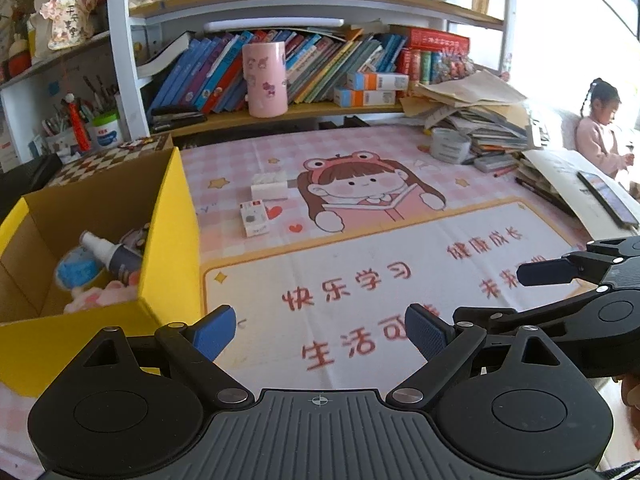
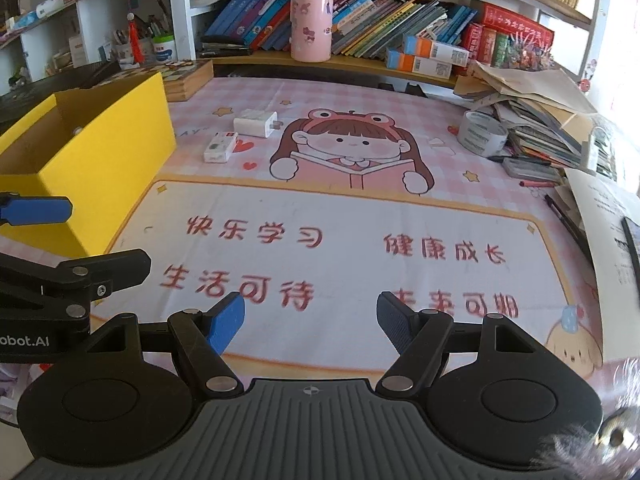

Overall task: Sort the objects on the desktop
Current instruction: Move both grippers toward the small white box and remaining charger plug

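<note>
A yellow cardboard box (image 1: 168,240) stands at the left of the pink desk mat (image 1: 360,264). Inside it lie a spray bottle (image 1: 112,254), a blue item and pink plush things. A white charger (image 1: 270,186) and a small white box (image 1: 254,218) lie on the mat right of the yellow box; they also show in the right wrist view, charger (image 2: 254,123) and small box (image 2: 221,147). My left gripper (image 1: 320,332) is open and empty above the mat's front. My right gripper (image 2: 310,322) is open and empty beside it, well short of both objects. The yellow box (image 2: 104,160) is to its left.
A tape roll (image 2: 482,132) and a heap of books and papers (image 2: 532,116) are at the right. A pink canister (image 2: 311,24) stands on the shelf with books. A checkered board (image 2: 188,76) lies behind the yellow box. A child (image 1: 600,132) sits far right.
</note>
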